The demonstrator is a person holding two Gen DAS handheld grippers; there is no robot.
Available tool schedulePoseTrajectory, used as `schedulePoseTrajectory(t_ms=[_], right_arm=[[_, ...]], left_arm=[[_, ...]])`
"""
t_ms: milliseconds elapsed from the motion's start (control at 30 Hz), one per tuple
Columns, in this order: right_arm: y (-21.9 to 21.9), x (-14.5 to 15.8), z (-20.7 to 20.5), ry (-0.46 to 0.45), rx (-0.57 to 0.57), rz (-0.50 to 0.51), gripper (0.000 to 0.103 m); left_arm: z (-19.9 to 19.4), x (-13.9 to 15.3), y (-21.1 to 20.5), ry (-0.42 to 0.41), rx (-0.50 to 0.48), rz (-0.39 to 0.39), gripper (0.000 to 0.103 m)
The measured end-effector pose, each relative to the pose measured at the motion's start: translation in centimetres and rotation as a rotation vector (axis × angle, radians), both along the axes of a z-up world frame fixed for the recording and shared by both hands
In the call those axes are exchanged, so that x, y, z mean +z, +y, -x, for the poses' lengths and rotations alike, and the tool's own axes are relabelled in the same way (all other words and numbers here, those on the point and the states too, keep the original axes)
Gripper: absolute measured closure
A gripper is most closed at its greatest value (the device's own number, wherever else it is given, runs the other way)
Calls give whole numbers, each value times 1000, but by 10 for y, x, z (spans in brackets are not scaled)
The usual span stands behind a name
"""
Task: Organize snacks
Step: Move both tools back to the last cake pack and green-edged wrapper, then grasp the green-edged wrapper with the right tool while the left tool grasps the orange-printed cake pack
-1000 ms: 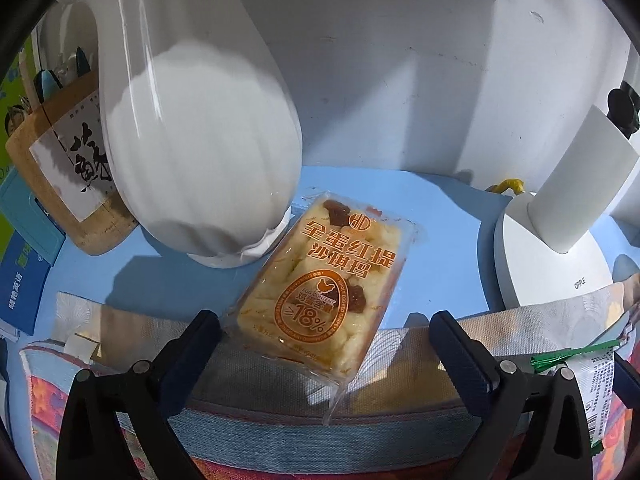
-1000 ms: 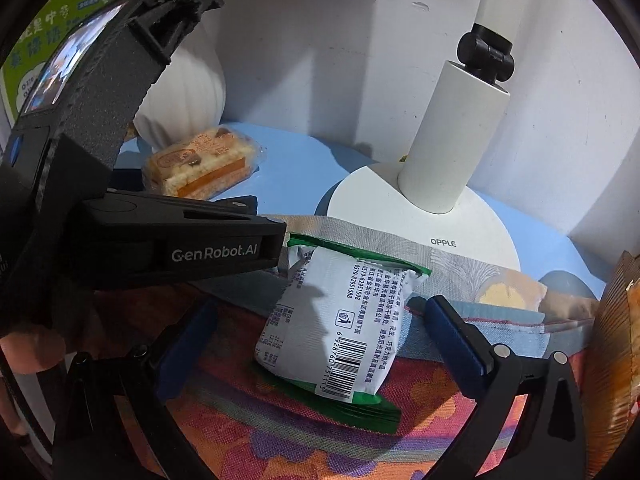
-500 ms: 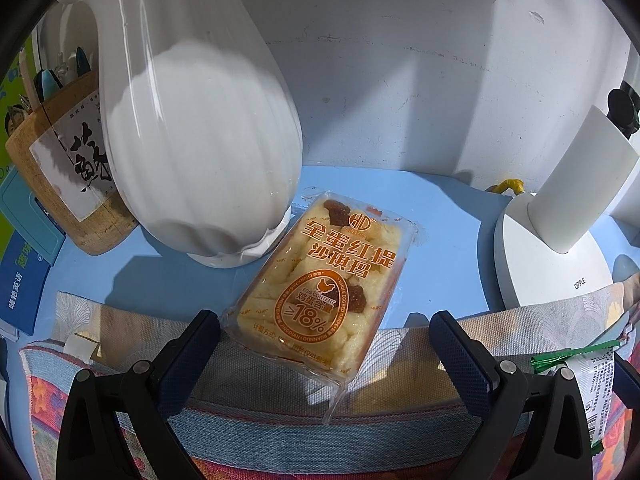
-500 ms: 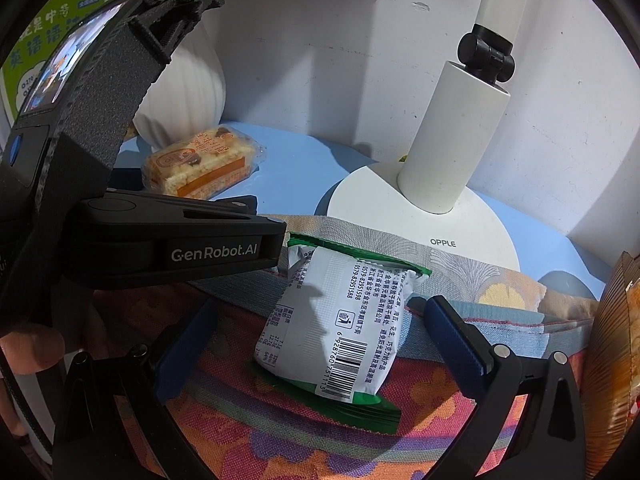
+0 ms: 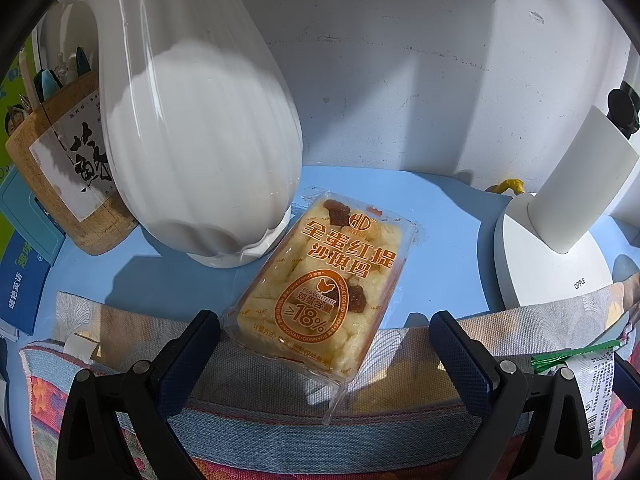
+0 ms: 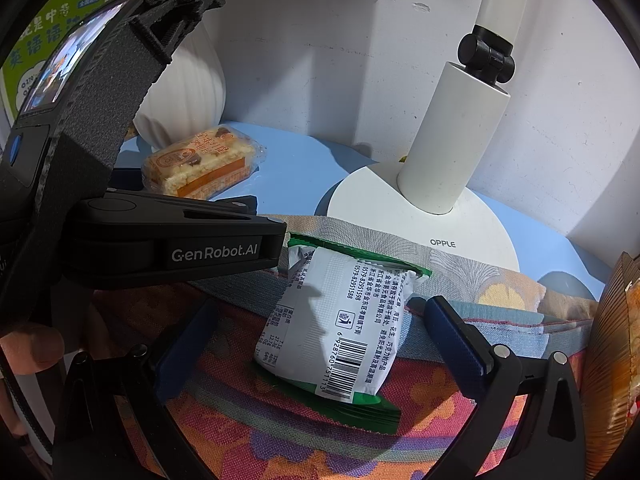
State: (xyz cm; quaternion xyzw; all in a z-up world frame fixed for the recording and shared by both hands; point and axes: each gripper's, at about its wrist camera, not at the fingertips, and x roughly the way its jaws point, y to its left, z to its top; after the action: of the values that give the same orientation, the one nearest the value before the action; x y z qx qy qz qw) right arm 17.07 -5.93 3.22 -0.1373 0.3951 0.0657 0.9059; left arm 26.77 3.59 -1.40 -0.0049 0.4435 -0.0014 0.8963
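Your left gripper (image 5: 320,344) is spread wide; the cake packet (image 5: 320,284) lies just ahead between its fingers, soft and crushable, so take its long sides gently. Your right gripper (image 6: 316,340) also gapes around the white pouch (image 6: 336,328), probably light and slippery.

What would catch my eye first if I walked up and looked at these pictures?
Probably the orange cake pack, lying between the open fingers of the left gripper, half on the blue table and half on a patterned cloth, right beside a big white vase. Next, the white-and-green packet on the cloth before the open right gripper, with a white lamp behind.
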Motion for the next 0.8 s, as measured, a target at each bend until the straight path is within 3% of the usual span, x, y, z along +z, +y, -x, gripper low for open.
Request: schedulePoseTrajectory(t_ms=[500, 533, 567, 600, 633, 800], right_arm=[[1, 3, 0, -9, 16, -25, 2], [0, 4, 1, -14, 19, -36, 14], [-2, 6, 3, -23, 17, -45, 22], [-6, 8, 4, -37, 4, -61, 42], [-9, 10, 4, -46, -9, -72, 54], [-48, 17, 2, -34, -13, -343, 57]], left_arm=[[3, 2, 4, -7, 0, 15, 0], [6, 5, 7, -24, -3, 29, 17], [11, 9, 11, -54, 8, 43, 48], [12, 9, 16, -57, -3, 76, 50], [12, 10, 20, -62, -13, 113, 51], [15, 11, 31, -76, 0, 166, 52]])
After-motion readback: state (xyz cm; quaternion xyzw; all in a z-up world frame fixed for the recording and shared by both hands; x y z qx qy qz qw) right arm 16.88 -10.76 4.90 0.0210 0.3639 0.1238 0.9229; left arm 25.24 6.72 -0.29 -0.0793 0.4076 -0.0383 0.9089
